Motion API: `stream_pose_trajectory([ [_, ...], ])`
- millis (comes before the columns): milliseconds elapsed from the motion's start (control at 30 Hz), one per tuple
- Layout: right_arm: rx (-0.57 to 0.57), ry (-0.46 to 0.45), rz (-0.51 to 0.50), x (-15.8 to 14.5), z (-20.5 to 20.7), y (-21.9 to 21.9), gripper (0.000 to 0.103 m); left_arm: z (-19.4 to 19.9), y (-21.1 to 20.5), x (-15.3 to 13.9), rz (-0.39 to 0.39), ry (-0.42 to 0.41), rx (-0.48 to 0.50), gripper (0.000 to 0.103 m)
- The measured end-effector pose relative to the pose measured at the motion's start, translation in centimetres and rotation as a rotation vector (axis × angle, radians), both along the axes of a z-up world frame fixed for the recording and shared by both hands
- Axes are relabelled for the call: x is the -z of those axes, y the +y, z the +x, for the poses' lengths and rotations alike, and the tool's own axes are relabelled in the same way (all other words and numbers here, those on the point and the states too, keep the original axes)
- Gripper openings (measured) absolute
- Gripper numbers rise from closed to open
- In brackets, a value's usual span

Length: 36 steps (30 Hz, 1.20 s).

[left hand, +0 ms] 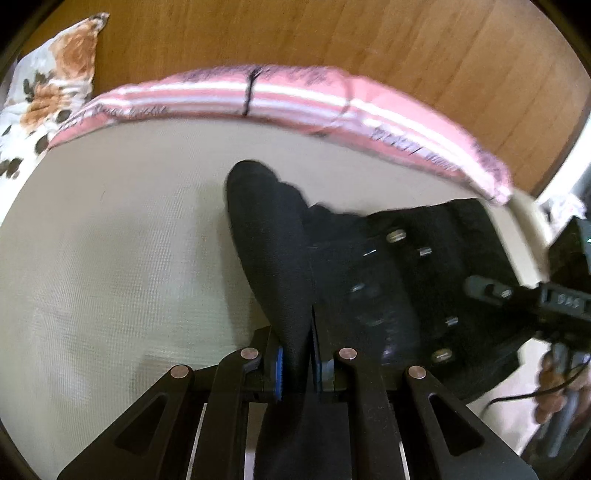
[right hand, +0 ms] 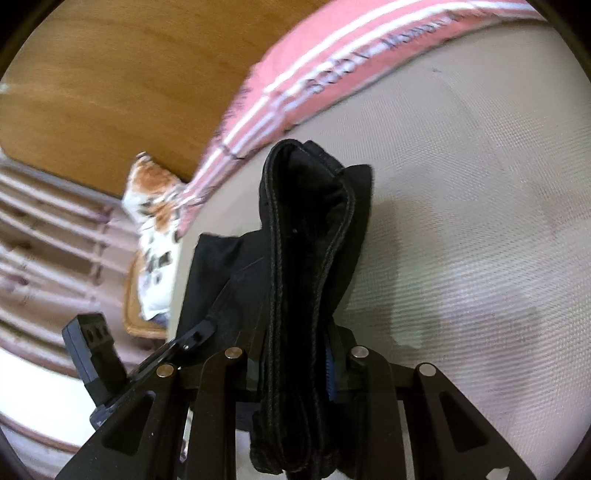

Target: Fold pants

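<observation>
The black pants (left hand: 273, 243) hang bunched above a beige bed sheet (left hand: 110, 258). My left gripper (left hand: 297, 365) is shut on a fold of the pants, which stands up between its blue pads. The right gripper (left hand: 487, 291) shows at the right of the left wrist view, against the rest of the black cloth. In the right wrist view my right gripper (right hand: 295, 365) is shut on the thick folded waistband of the pants (right hand: 310, 229), which rises upright between its fingers. The left gripper's body (right hand: 96, 347) shows at the lower left.
A pink striped blanket (left hand: 295, 92) lies along the far edge of the bed (right hand: 480, 184). A floral pillow (left hand: 48, 96) sits at one corner. A wooden headboard (left hand: 332, 33) stands behind. A hand (left hand: 557, 387) holds the right gripper's handle.
</observation>
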State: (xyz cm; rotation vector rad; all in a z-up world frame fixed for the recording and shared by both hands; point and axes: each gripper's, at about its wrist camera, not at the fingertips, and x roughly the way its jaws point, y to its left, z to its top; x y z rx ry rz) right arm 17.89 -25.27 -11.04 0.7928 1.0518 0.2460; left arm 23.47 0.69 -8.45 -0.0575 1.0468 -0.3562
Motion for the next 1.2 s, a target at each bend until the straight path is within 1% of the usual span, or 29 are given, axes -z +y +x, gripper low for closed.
stream_pose_trajectory([
  [33, 0.005, 0.021, -0.035, 0.5, 0.1, -0.2, 0.029, 0.2, 0.3, 0.7, 0.008, 0.021, -0.008, 0.02],
  [67, 0.007, 0.047, -0.078, 1.0, 0.0, -0.4, 0.033, 0.5, 0.7, 1.6, 0.009, 0.055, -0.021, 0.029],
  [100, 0.003, 0.061, -0.112, 1.4, -0.1, -0.4, 0.039, 0.7, 1.3, 2.5, 0.004, 0.085, -0.042, 0.033],
  [133, -0.004, 0.054, -0.133, 1.5, -0.3, -0.4, 0.039, 0.7, 1.8, 2.9, -0.006, 0.094, -0.055, 0.039],
  [167, -0.008, 0.046, -0.159, 1.5, -0.6, -0.3, 0.042, 0.5, 2.2, 3.0, -0.017, 0.088, -0.06, 0.042],
  [233, -0.01, 0.041, -0.208, 1.2, -1.3, -0.3, 0.051, 0.1, 2.4, 3.1, -0.008, 0.081, -0.055, 0.045],
  [267, -0.009, 0.037, -0.214, 1.2, -1.6, -0.3, 0.051, -0.1, 2.4, 3.1, 0.005, 0.076, -0.05, 0.046],
  [400, -0.006, 0.029, -0.247, 1.0, -3.7, -0.3, 0.055, -2.1, 2.2, 3.1, 0.06, 0.04, -0.022, 0.049],
  [467, 0.001, 0.016, -0.263, 0.9, -4.8, -0.1, 0.055, -3.0, 2.2, 3.0, 0.079, 0.026, -0.017, 0.052],
  [600, 0.021, 0.001, -0.26, 1.2, -5.9, 0.0, 0.056, -5.1, 2.6, 3.1, 0.102, -0.01, -0.031, 0.055],
  [700, 0.012, -0.03, -0.351, 1.0, -5.8, 0.9, 0.056, -5.9, 2.3, 2.8, 0.135, -0.036, -0.051, 0.056],
  [767, 0.019, -0.028, -0.387, 0.6, -5.7, 1.3, 0.056, -6.2, 2.0, 2.5, 0.162, -0.042, -0.063, 0.056],
  [800, 0.021, -0.029, -0.407, 0.4, -5.7, 1.5, 0.058, -6.3, 1.8, 2.3, 0.177, -0.047, -0.069, 0.056],
  [900, 0.03, -0.038, -0.439, -0.2, -6.2, 1.8, 0.059, -7.0, 1.4, 1.5, 0.213, -0.069, -0.073, 0.056],
  [1033, 0.051, -0.05, -0.466, -1.3, -7.2, 2.1, 0.06, -8.4, 1.5, 0.8, 0.228, -0.086, -0.096, 0.057],
  [1067, 0.06, -0.052, -0.471, -1.6, -7.5, 2.2, 0.06, -8.8, 1.5, 0.6, 0.229, -0.091, -0.101, 0.06],
  [1133, 0.066, -0.053, -0.478, -2.1, -8.0, 2.3, 0.064, -9.4, 1.5, 0.4, 0.233, -0.099, -0.107, 0.065],
  [1200, 0.066, -0.054, -0.495, -2.5, -8.6, 2.7, 0.064, -10.2, 1.3, 0.0, 0.236, -0.11, -0.107, 0.066],
])
